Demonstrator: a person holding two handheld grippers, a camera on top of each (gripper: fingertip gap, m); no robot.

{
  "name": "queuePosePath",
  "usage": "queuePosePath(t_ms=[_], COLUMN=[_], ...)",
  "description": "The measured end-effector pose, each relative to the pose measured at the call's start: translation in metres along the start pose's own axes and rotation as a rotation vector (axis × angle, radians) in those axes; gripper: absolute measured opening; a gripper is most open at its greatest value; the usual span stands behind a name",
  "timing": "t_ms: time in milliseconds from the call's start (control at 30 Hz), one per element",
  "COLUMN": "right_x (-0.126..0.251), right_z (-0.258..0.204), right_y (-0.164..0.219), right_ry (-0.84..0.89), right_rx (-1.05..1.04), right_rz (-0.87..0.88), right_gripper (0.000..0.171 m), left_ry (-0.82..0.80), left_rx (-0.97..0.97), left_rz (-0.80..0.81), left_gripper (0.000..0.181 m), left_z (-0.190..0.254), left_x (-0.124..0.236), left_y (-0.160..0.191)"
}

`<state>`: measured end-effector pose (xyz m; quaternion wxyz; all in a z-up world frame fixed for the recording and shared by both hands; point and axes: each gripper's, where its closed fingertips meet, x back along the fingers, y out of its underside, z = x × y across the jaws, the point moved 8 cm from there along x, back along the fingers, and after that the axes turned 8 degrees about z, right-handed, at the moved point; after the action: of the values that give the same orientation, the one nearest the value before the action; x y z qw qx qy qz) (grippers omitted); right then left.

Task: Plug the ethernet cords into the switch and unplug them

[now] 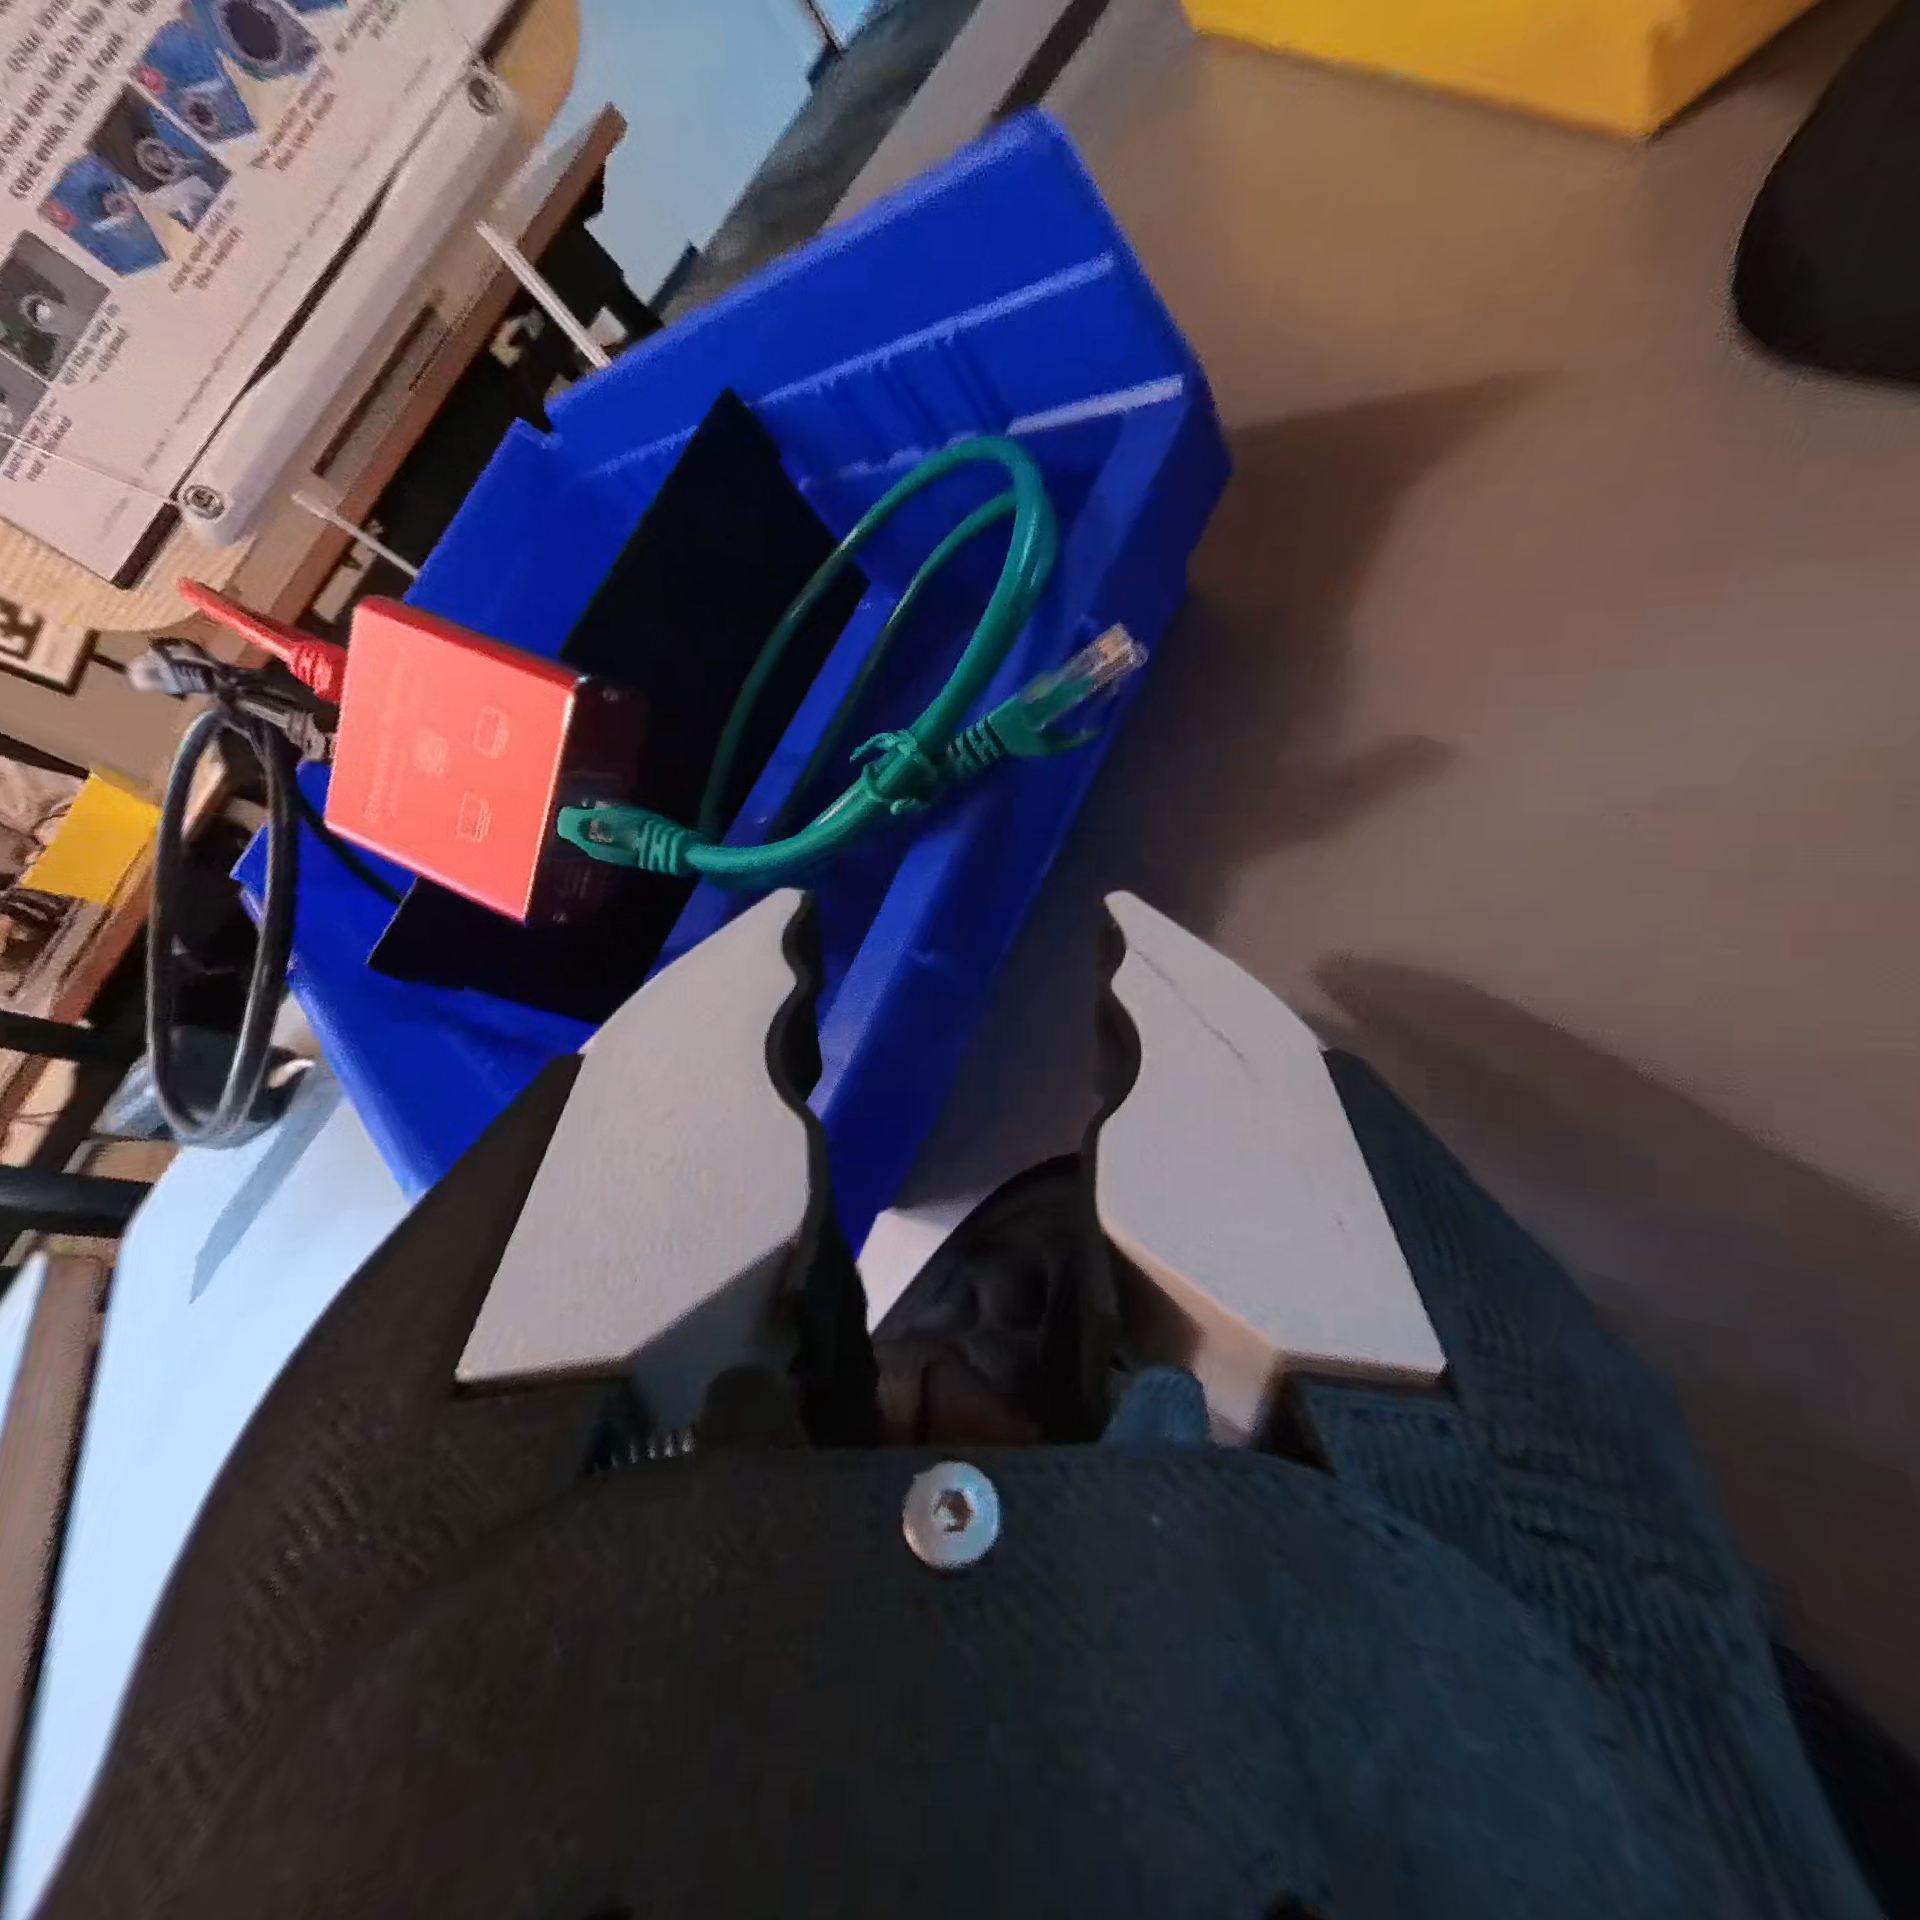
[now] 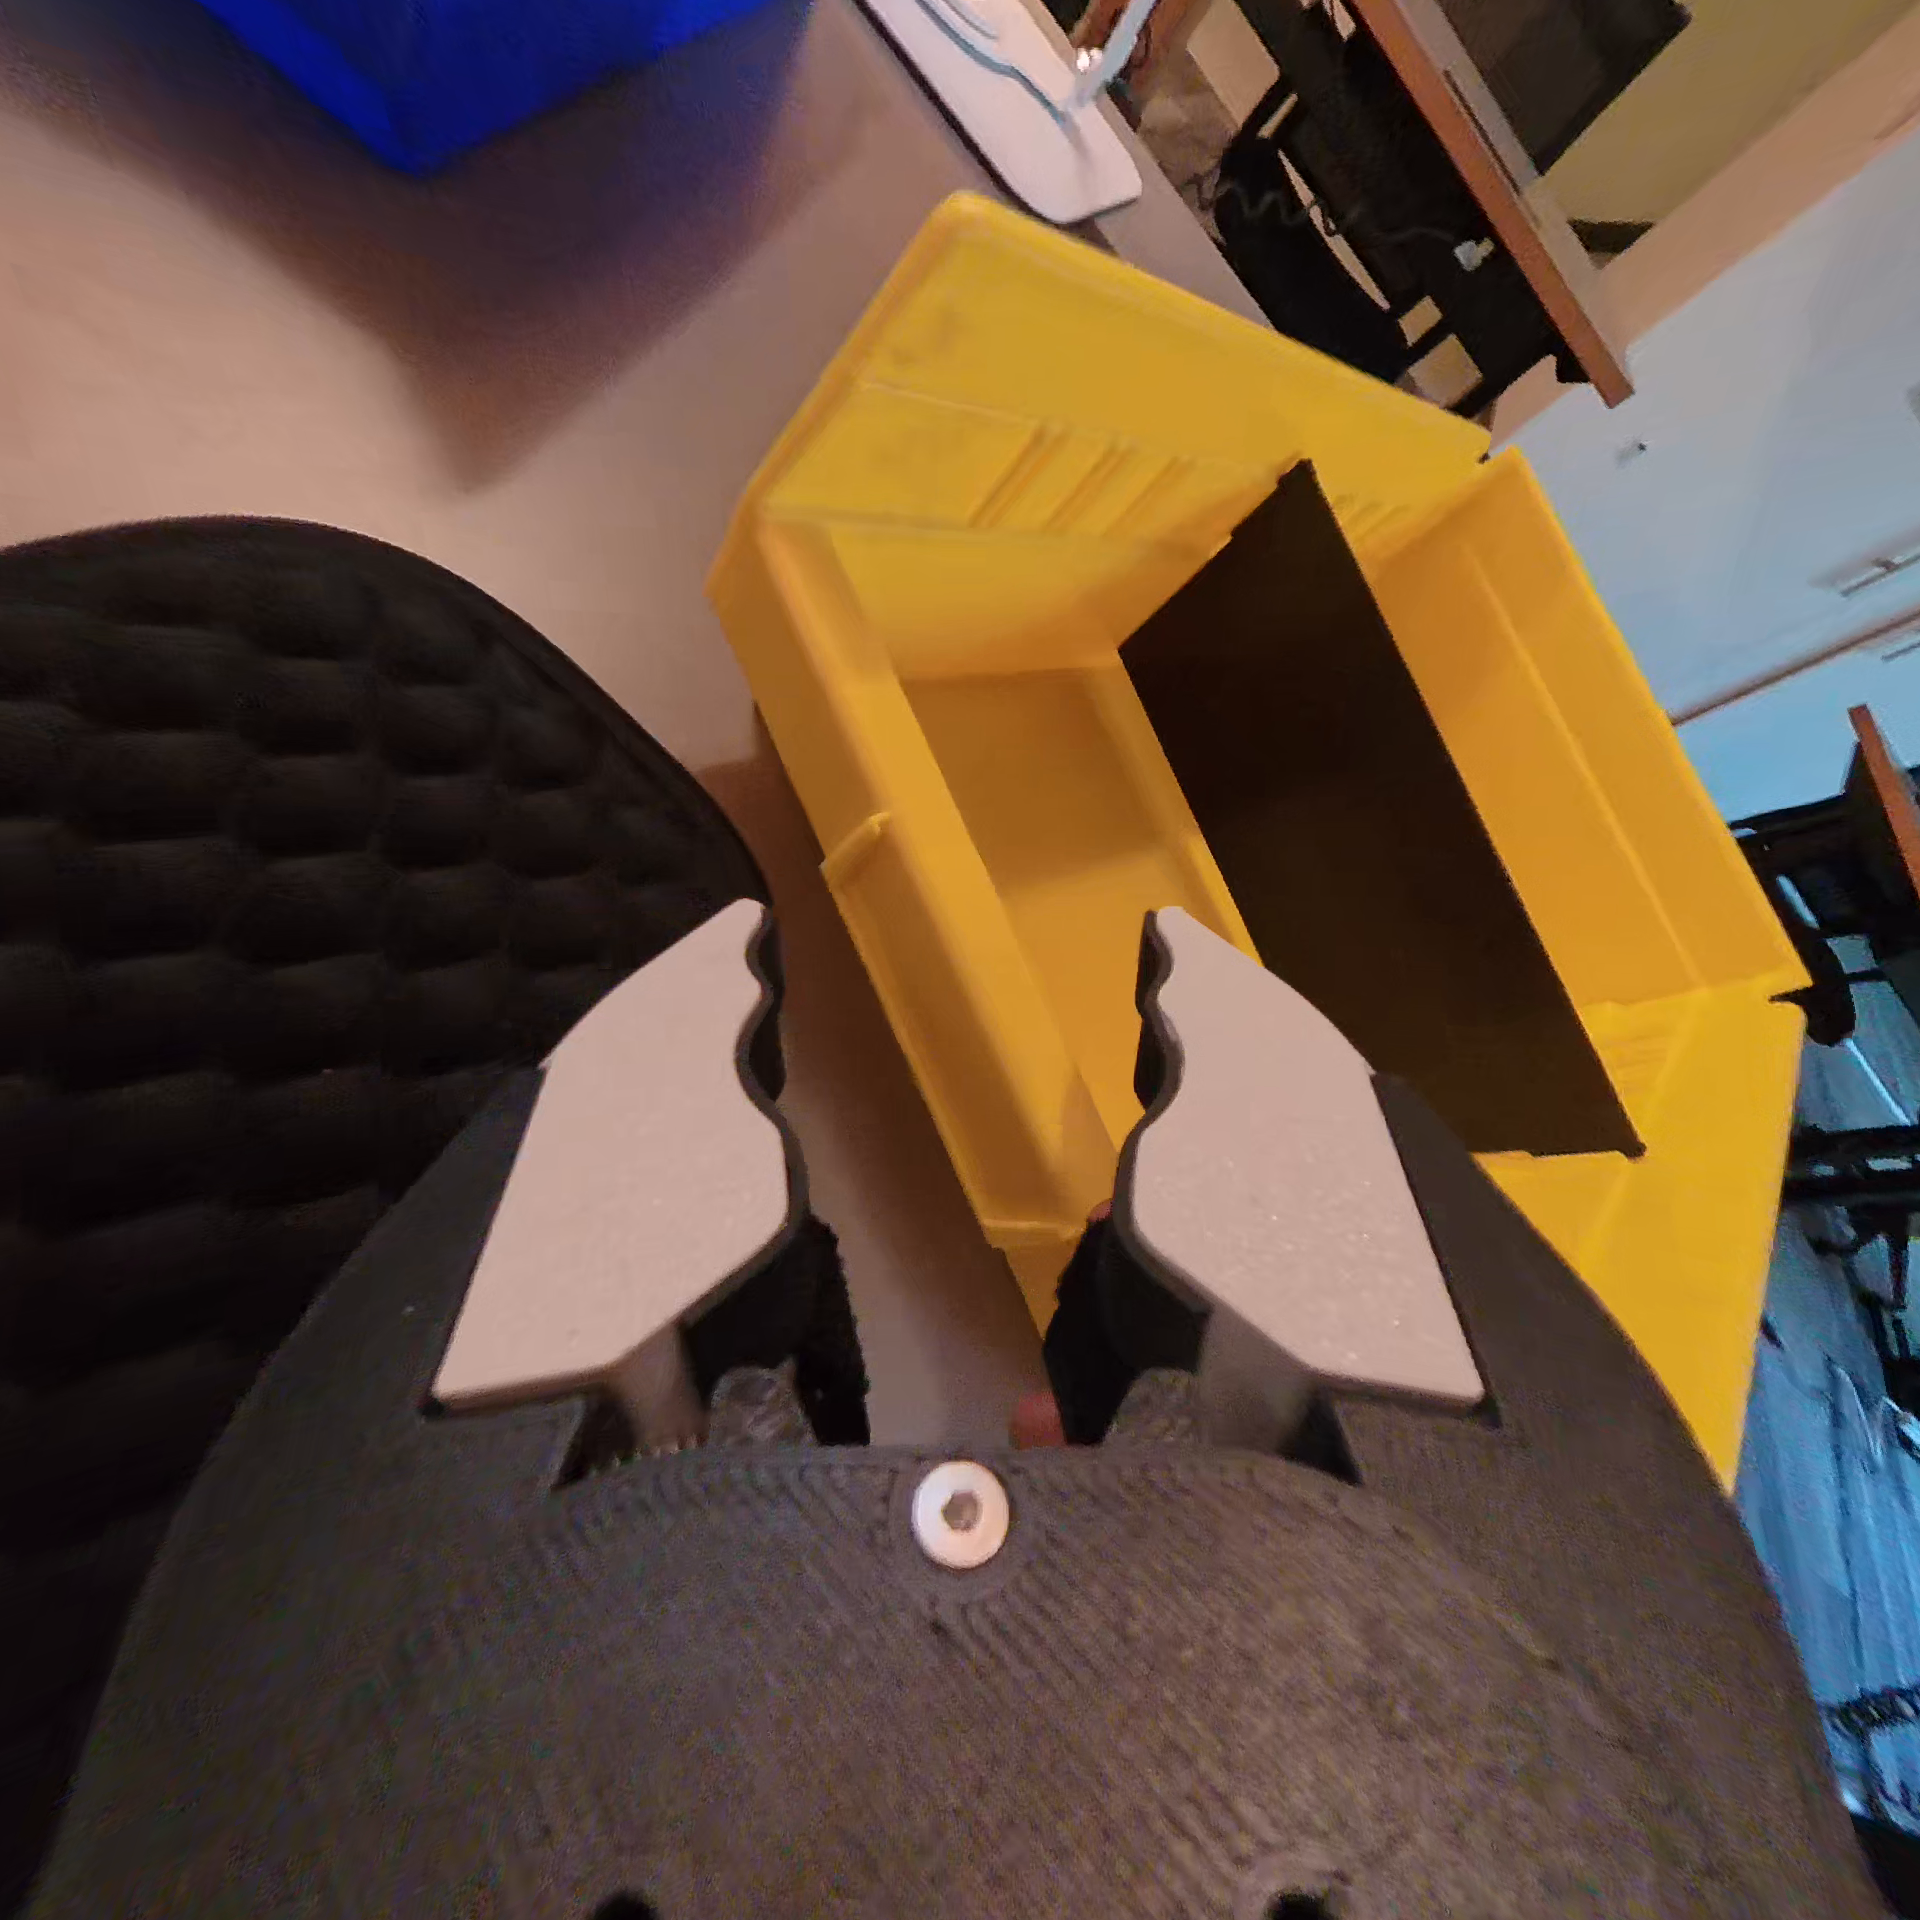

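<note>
In the left wrist view a red switch (image 1: 452, 753) rests on the black divider (image 1: 665, 717) of a blue bin (image 1: 935, 312). A green ethernet cord (image 1: 977, 582) loops inside the bin; one end (image 1: 623, 836) is plugged into the switch's near side, the other clear plug (image 1: 1096, 670) lies free on the bin rim. A red cord (image 1: 260, 634) and a black cord (image 1: 208, 935) are plugged into the switch's far side. My left gripper (image 1: 951, 914) is open and empty, just short of the bin. My right gripper (image 2: 956, 925) is open and empty over a yellow bin (image 2: 1039, 582).
The yellow bin holds a black divider (image 2: 1371, 831) and nothing else visible. A black quilted pad (image 2: 312, 831) lies left of the right gripper. A white base plate (image 2: 1029, 125) sits at the table's far edge. An instruction sheet (image 1: 156, 208) stands behind the blue bin. One gripper's finger ends stand about 30 centimetres off the other's. My right tips are about 35 centimetres from the red switch (image 1: 452, 753), my left tips only 10 centimetres.
</note>
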<state>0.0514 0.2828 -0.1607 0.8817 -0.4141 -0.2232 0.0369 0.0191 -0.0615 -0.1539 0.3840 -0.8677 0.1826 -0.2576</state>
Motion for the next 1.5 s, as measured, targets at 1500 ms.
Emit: queuePosePath(t_ms=[1500], right_x=[0.071], right_z=[0.013], right_y=[0.060], right_ry=[0.115], right_rx=[0.028], right_rz=[-0.287], right_gripper=[0.061], left_ry=[0.267], left_rx=[0.023], left_rz=[-0.261], left_gripper=[0.047], left_z=[-0.128], left_x=[0.173], left_y=[0.167])
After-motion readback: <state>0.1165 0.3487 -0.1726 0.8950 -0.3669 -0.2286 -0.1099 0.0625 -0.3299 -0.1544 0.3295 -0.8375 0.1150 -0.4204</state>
